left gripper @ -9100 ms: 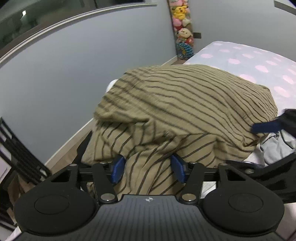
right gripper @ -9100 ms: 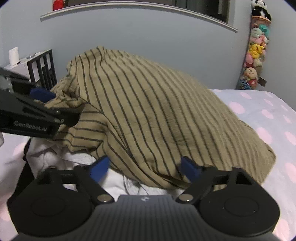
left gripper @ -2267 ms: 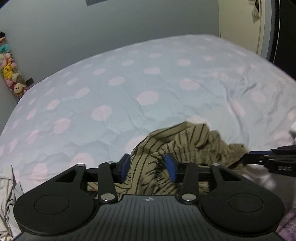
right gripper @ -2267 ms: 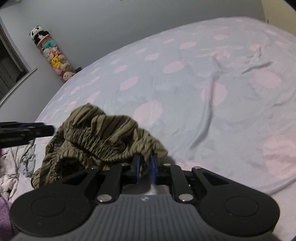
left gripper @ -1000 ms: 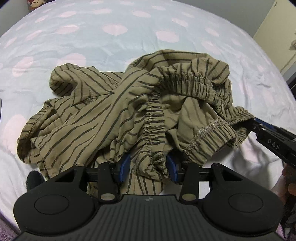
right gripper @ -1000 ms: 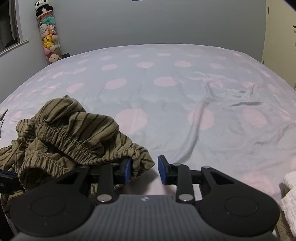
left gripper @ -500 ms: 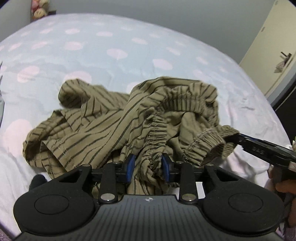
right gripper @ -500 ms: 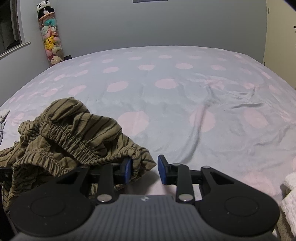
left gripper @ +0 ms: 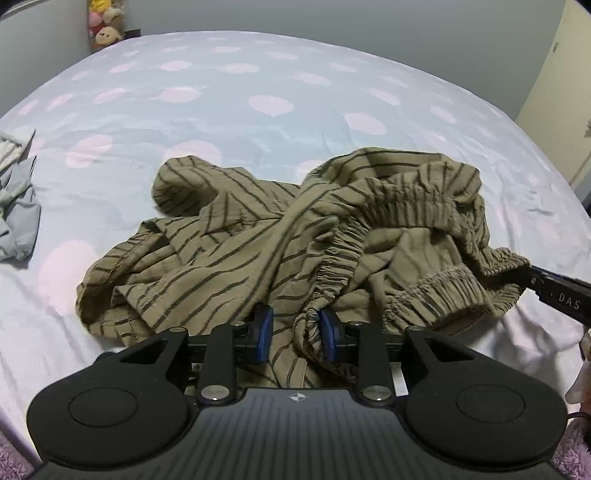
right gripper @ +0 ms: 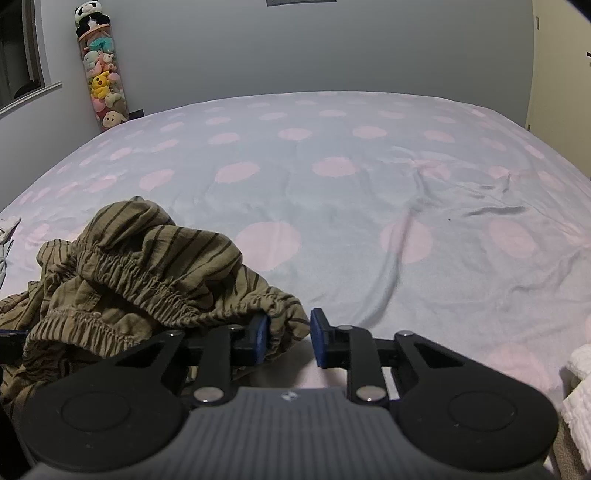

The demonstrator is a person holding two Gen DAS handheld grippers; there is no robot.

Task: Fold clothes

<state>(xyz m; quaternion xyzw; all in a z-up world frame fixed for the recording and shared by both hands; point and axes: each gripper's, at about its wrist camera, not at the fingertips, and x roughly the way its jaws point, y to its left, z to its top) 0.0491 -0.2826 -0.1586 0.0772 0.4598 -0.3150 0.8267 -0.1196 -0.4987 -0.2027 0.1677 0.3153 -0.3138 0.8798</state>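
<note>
Compared with half a second back, left-wrist view has tipped up a little: more grey wall and the cream door at upper right show, the heap sits slightly lower in frame, and the blue pads are no wider apart.

Left wrist view: olive striped trousers (left gripper: 295, 236) lie crumpled mid-frame on a bedsheet (left gripper: 229, 110), pale blue with pink dots, filling most of the frame. Left gripper (left gripper: 295, 330) at lower centre, jaws closing, a bunched fold of the elastic waistband between the blue pads (left gripper: 263, 328), both pads against the cloth. Grey garment (left gripper: 18, 210) at left edge, apart from the trousers. Plush toys (left gripper: 105, 26) in upper left corner against the grey wall (left gripper: 332, 18). Right gripper's black finger pokes in at right edge, meeting the trousers' gathered hem. Purple fuzzy fabric in the bottom corners.

Right wrist view: same sheet (right gripper: 332, 206) runs to the grey wall (right gripper: 295, 48); clear tube of plush toys (right gripper: 101, 77) at upper left, window frame at far left, cream door edge at right. Trousers (right gripper: 147, 273) heaped lower left. Right gripper (right gripper: 288, 338) at lower centre, jaws closing; hem edge touches the left pad (right gripper: 258, 338) only, right pad clear with a gap, so not clamped. White knit cloth (right gripper: 578, 384) at lower right edge. Versus half a second back, this view barely differs; gap between pads a touch narrower.
</note>
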